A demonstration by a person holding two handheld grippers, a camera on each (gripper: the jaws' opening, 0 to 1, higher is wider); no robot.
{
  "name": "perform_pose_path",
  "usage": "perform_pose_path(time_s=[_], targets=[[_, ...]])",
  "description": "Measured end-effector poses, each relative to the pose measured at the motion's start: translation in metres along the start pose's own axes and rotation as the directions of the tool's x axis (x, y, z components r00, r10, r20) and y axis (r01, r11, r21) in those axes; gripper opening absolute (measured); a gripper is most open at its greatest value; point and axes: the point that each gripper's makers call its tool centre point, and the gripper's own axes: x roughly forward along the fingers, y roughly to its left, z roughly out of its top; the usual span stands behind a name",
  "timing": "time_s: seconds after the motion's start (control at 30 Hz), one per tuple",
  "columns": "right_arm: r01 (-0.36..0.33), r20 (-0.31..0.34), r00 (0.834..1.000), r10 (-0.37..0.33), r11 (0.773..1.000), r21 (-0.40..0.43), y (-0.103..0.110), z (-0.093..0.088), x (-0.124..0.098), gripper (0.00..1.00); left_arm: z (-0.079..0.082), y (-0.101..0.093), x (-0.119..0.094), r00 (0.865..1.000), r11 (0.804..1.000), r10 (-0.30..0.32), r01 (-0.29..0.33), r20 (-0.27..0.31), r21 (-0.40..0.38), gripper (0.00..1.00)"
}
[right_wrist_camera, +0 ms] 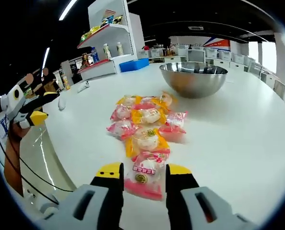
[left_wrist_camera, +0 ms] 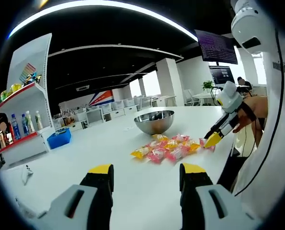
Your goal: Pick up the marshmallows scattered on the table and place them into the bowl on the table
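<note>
My right gripper (right_wrist_camera: 142,175) is down at the near end of the marshmallow pile, its yellow-tipped jaws parted on either side of a pink-wrapped marshmallow packet (right_wrist_camera: 145,176) — the packet lies between them on the white table (right_wrist_camera: 238,139), and I cannot tell whether the pads touch it. Beyond it the other marshmallow packets (right_wrist_camera: 144,122) lie in a loose heap of pink and yellow wrappers, some overlapping; I count roughly nine in all, though the overlap makes the number uncertain. Past the heap stands one steel bowl (right_wrist_camera: 194,78), well apart from the nearest packet.

My left gripper (left_wrist_camera: 146,175) hangs above bare table with its jaws wide and nothing between them. From its view the pile sits ahead, the bowl behind it, and my right gripper comes in from the right with its tip at the pile's edge.

Further off — a white shelf unit (right_wrist_camera: 108,40) with bottles, and one blue bin (left_wrist_camera: 59,138)
</note>
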Motion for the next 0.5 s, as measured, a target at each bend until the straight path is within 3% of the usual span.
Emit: perform_pose_path(time_s=[0.5], targets=[[0.002, -0.009, 1.000, -0.002, 1.000, -0.005, -0.0022, -0.0001, 0.0040, 0.29, -0.0006, 0.0052, -0.0058, 1.000, 1.000, 0.021, -0.021, 0.000, -0.003, 0.56]])
